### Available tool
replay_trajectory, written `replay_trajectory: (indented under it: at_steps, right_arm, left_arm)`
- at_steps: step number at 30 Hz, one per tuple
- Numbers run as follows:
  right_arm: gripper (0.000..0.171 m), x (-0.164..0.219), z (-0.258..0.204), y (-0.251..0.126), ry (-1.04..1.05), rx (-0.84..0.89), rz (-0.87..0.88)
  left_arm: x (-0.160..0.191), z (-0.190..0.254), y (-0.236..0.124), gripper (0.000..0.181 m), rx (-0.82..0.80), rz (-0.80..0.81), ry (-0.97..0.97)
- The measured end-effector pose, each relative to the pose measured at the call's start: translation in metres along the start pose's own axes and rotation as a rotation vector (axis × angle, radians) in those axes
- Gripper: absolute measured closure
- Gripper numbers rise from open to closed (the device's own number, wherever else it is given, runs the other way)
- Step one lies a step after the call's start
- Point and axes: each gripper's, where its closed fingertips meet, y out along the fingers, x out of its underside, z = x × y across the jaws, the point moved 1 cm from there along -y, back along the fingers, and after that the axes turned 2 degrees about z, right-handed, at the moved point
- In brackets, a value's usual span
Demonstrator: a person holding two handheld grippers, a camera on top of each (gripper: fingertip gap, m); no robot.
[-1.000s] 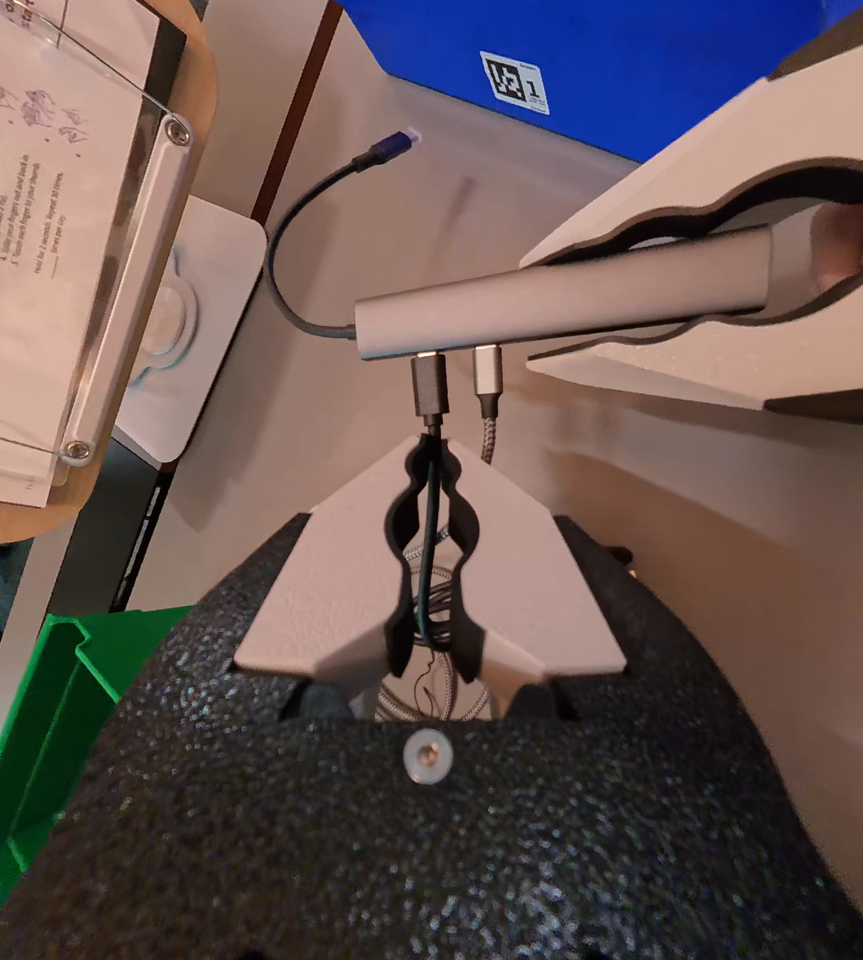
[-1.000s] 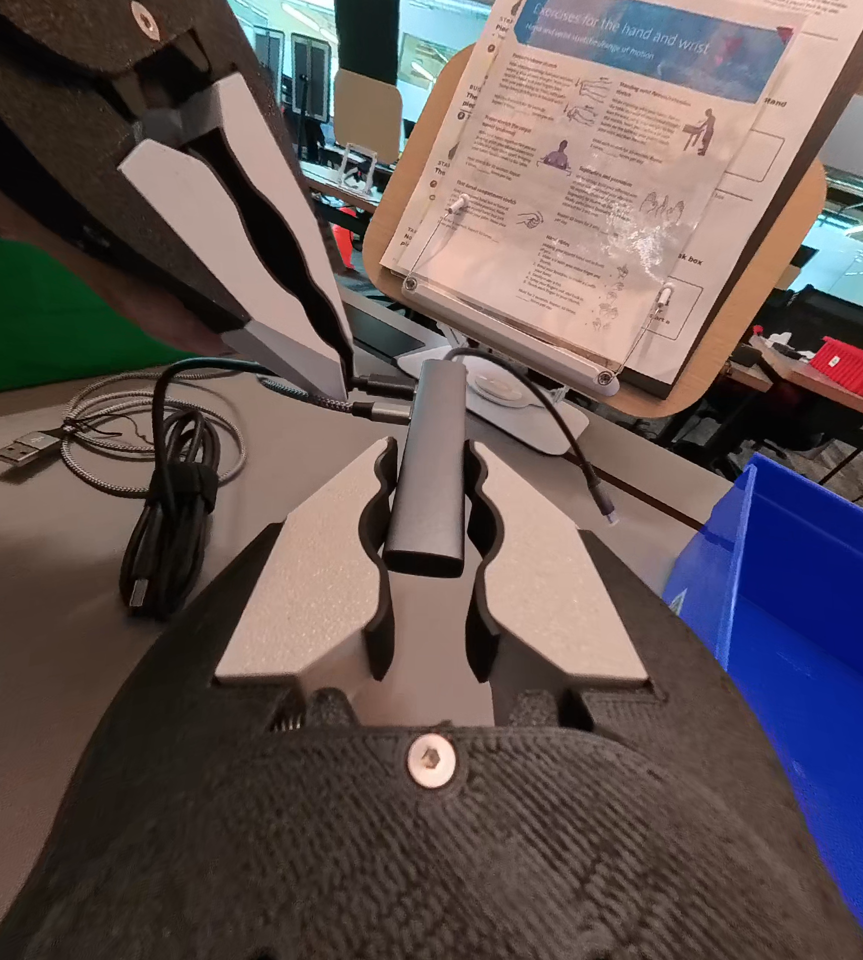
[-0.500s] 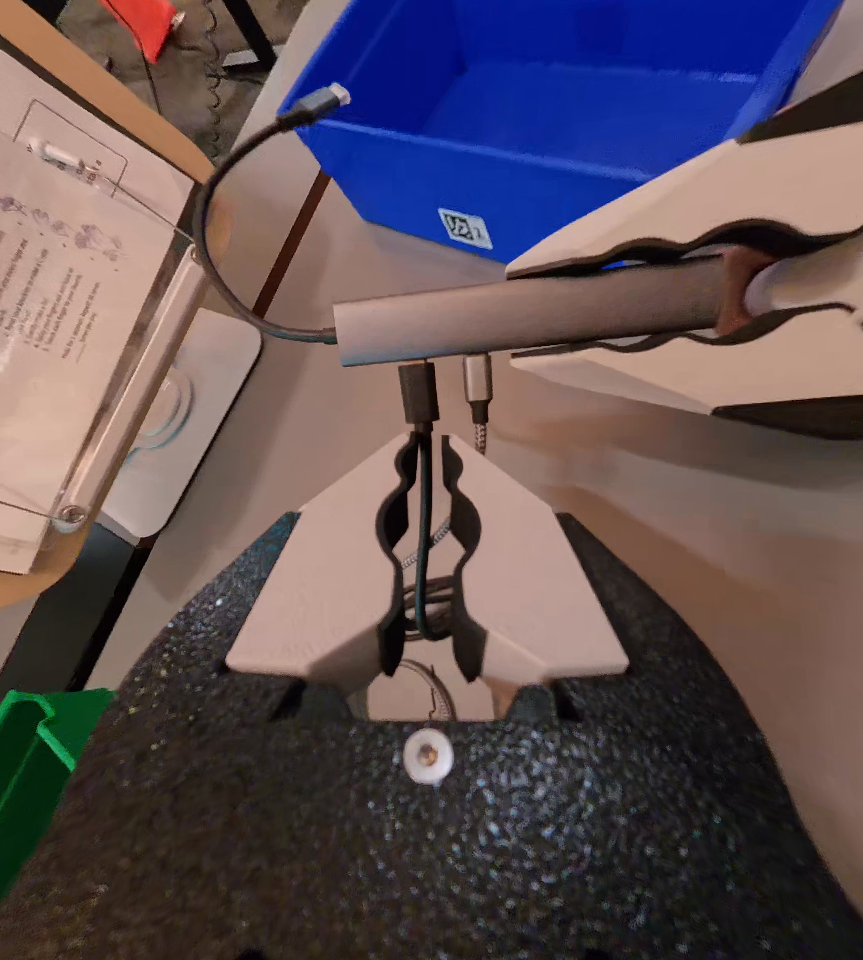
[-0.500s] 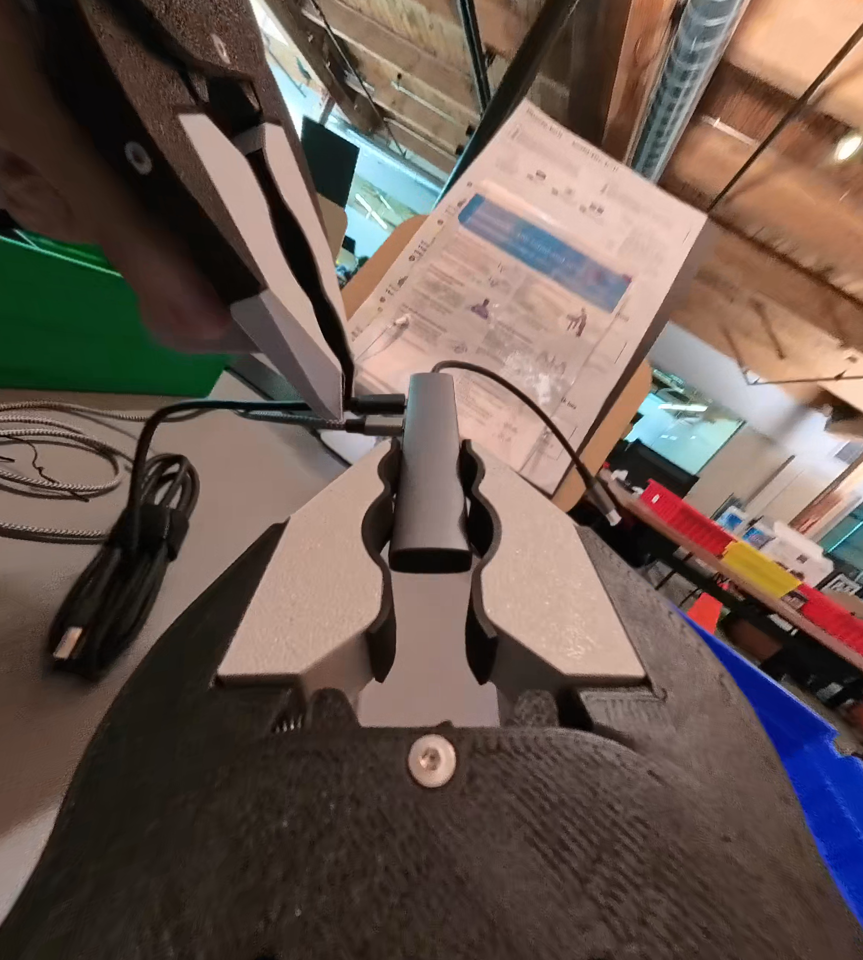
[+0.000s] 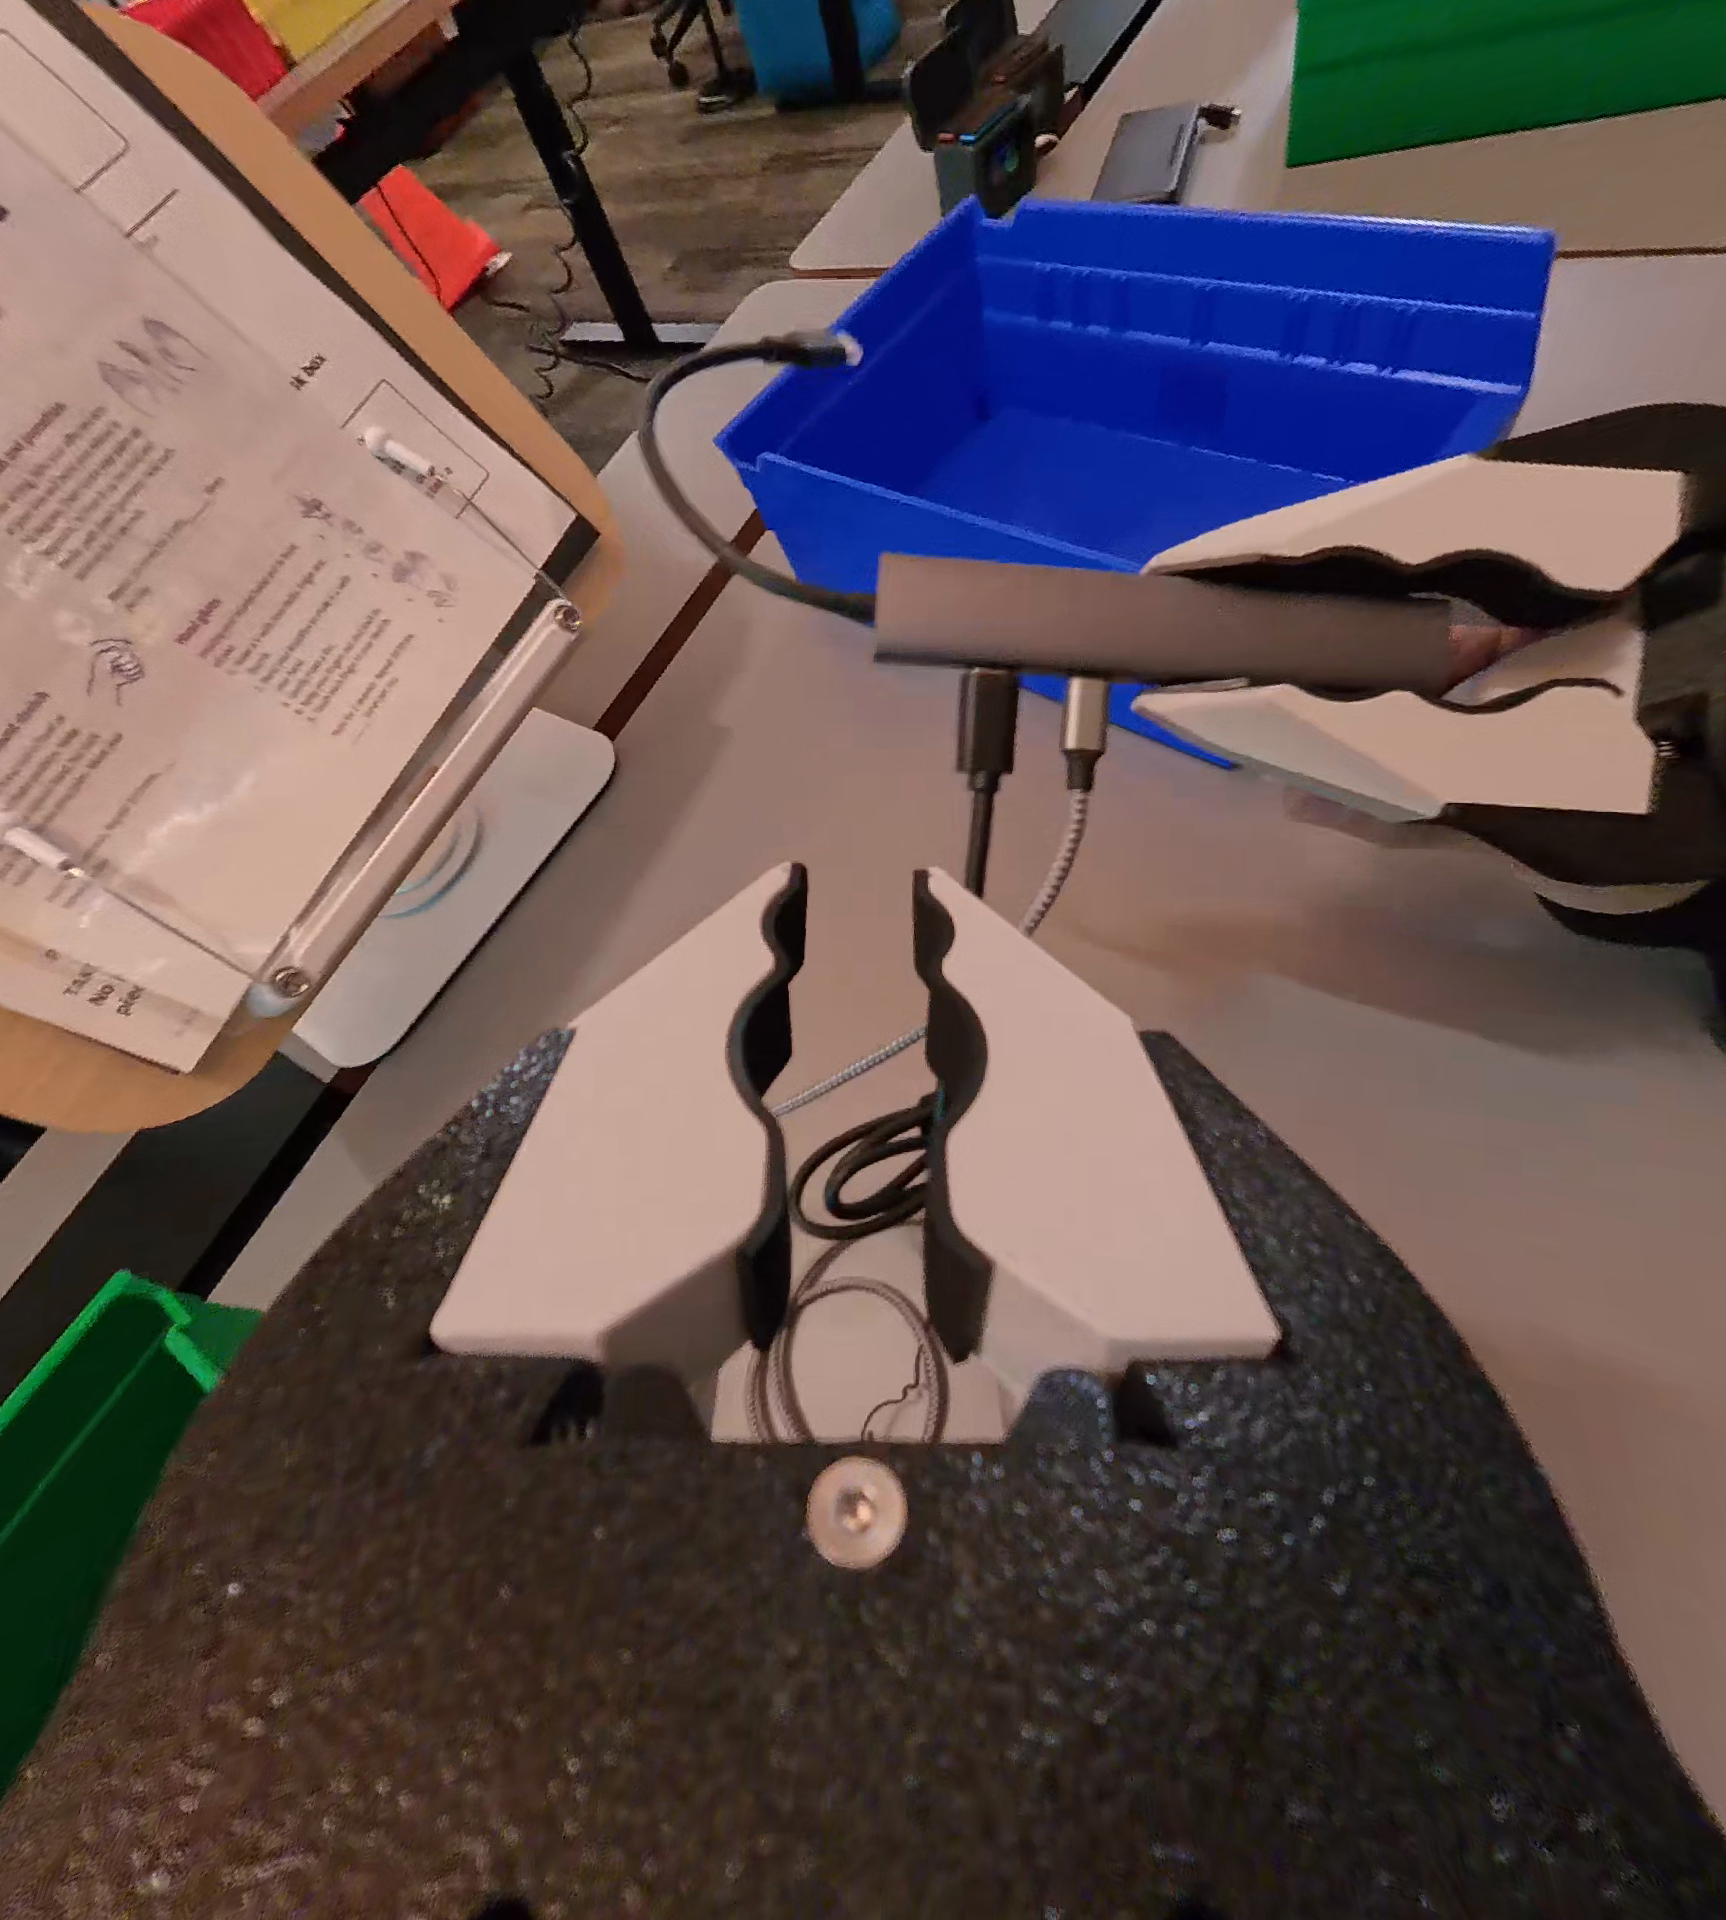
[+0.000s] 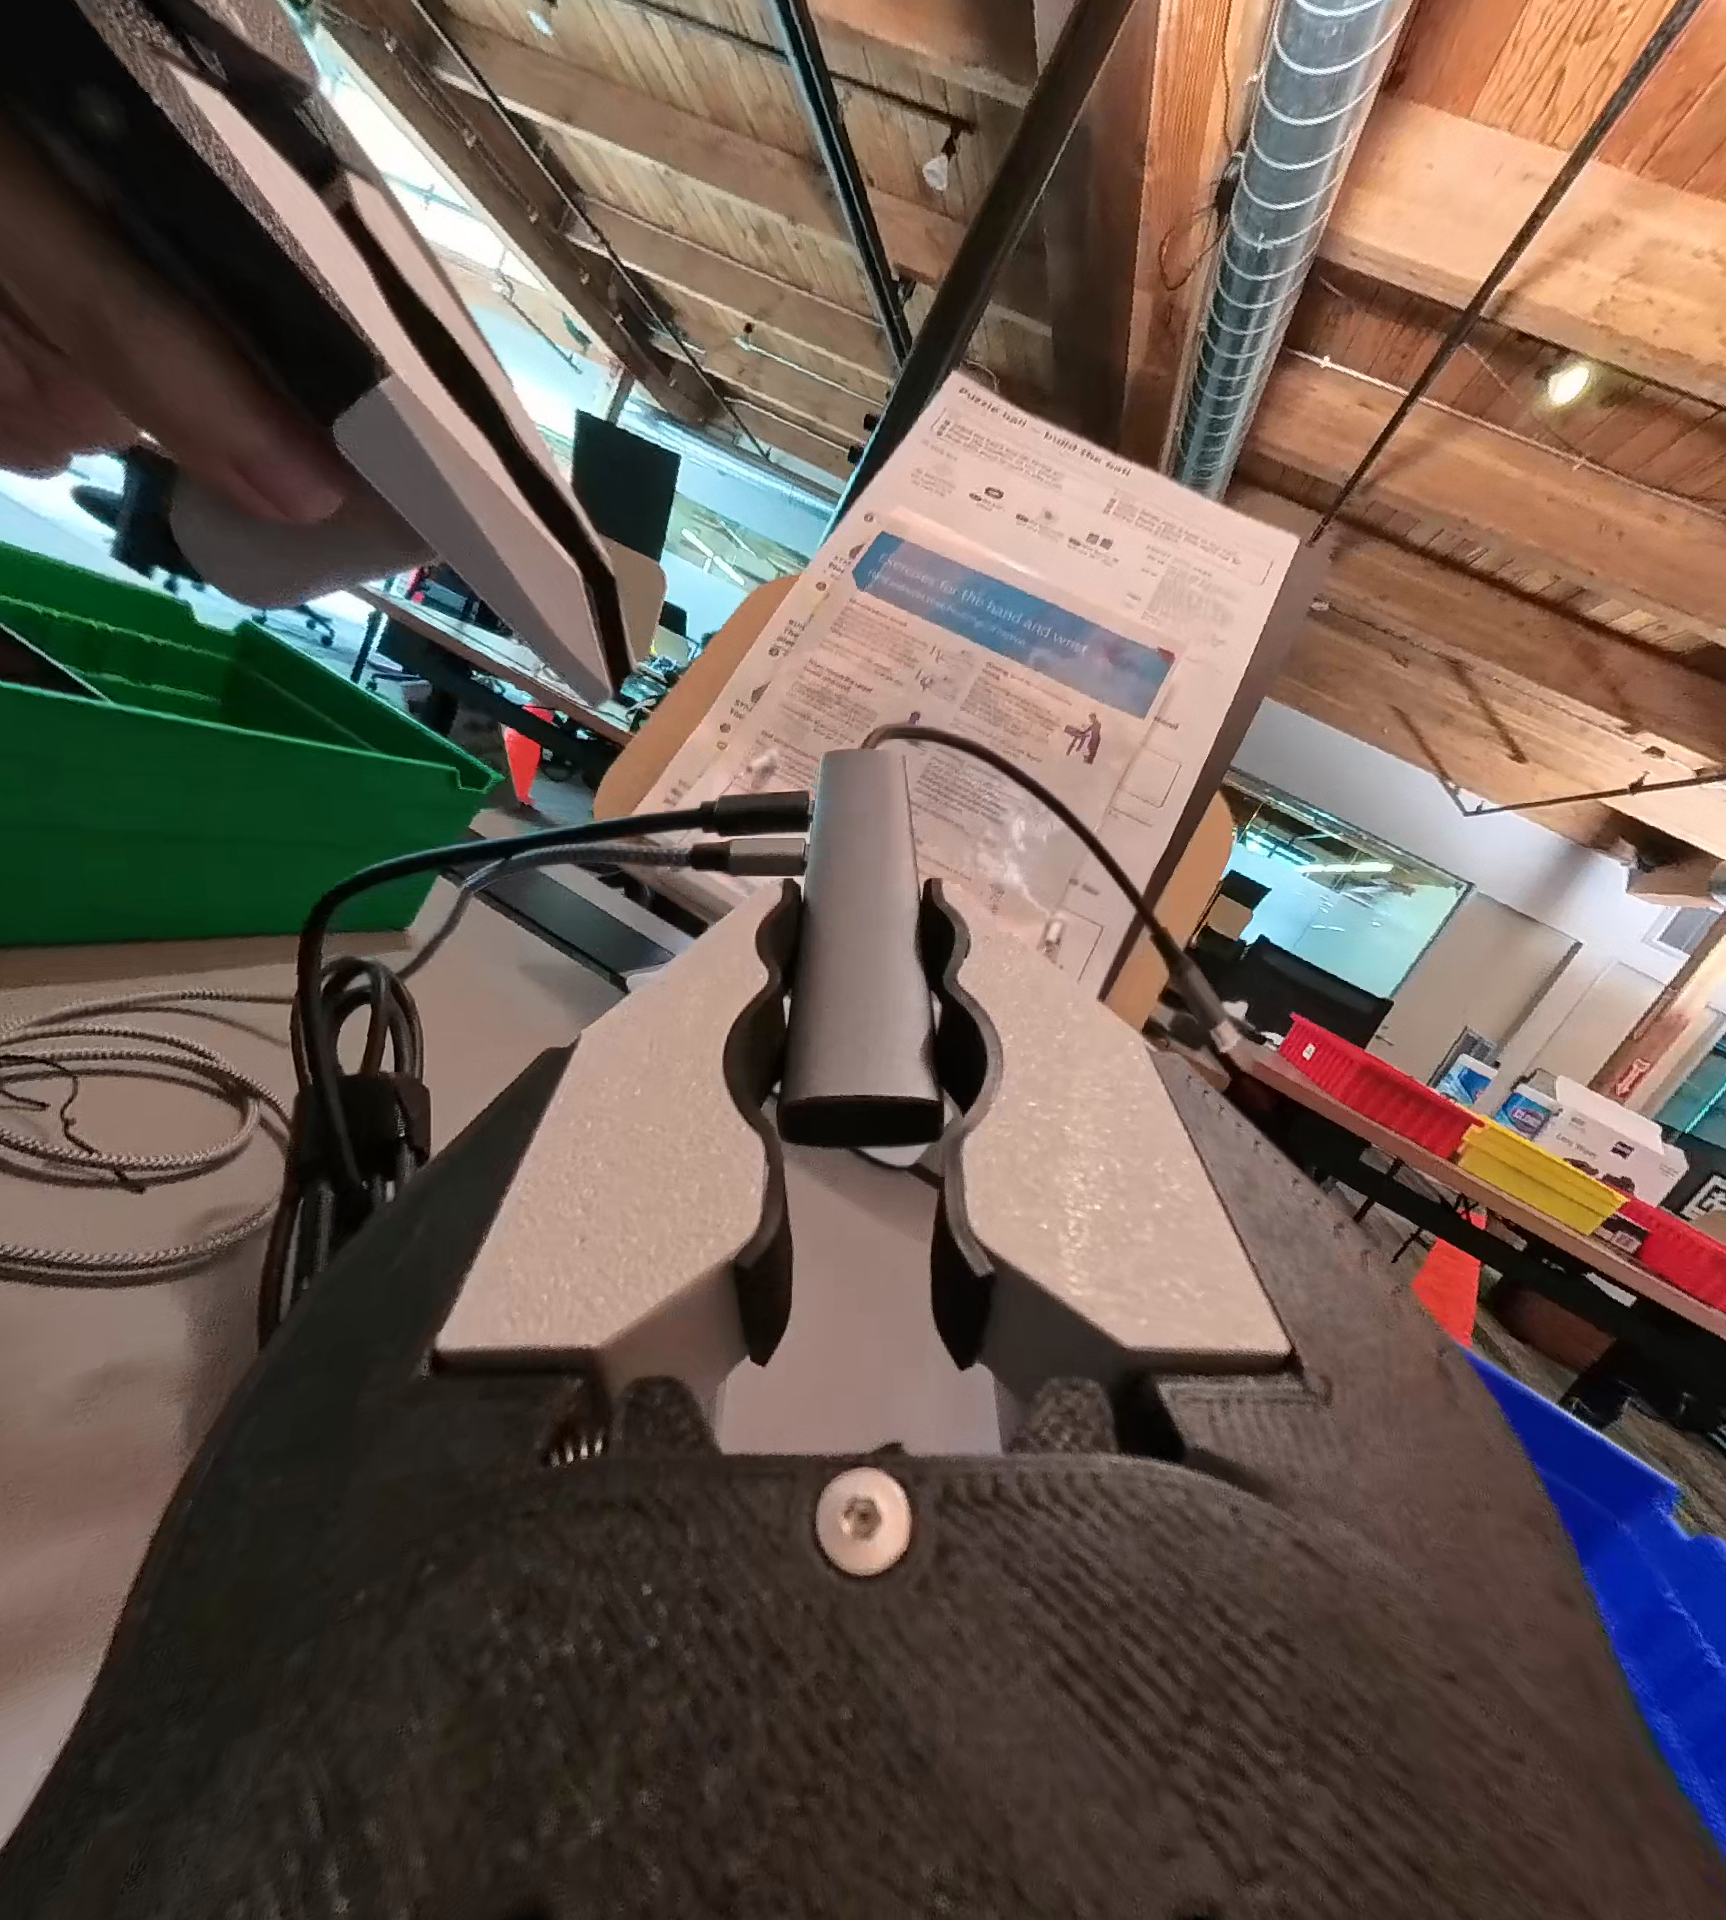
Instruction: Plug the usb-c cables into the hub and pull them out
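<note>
On my left wrist view, my left gripper (image 5: pixel 857 883) stands with its jaws parted and nothing between them, just short of the black cable (image 5: pixel 984 790) and the braided cable (image 5: pixel 1067 831), both seated in the hub (image 5: pixel 1098 629). The hub is off the grey table (image 5: pixel 1254 1039), gripped by the right gripper (image 5: pixel 1150 634) coming in from the right. Its own tail cable (image 5: pixel 693 468) loops up toward the blue bin (image 5: pixel 1150 343) behind. A stand with printed sheets (image 5: pixel 163 623) leans at the left, a green bin (image 5: pixel 28 1507) sits at the lower left, and more desks run beyond. On my right wrist view, my right gripper (image 6: pixel 859 904) is closed on the hub (image 6: pixel 859 935), which points forward and up, with both cables (image 6: pixel 630 842) plugged into its left side and drooping to coils (image 6: pixel 350 1091) on the table (image 6: pixel 59 1351). My left gripper (image 6: pixel 599 655) hangs above, clear of the plugs. Timber ceiling (image 6: pixel 1461 260), a duct (image 6: pixel 1254 239), and red and yellow trays (image 6: pixel 1524 1164) fill the room.
</note>
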Motion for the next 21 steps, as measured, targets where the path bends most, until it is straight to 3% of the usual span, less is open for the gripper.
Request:
replay_trajectory:
  at_steps: [6,13,21]
  right_arm:
    - [0.149,-0.021,0.024,-0.002,0.033,0.023,0.001]
    - [0.149,-0.137,0.112,0.014,0.204,0.013,0.160]
    - [0.149,-0.243,0.207,0.020,0.091,0.091,0.204]
  left_arm:
    - [-0.010,-0.026,-0.029,0.160,-0.092,0.097,-0.071]
    - [-0.007,-0.054,-0.054,0.158,-0.162,0.164,-0.166]
    - [-0.005,-0.057,-0.059,0.157,-0.157,0.164,-0.176]
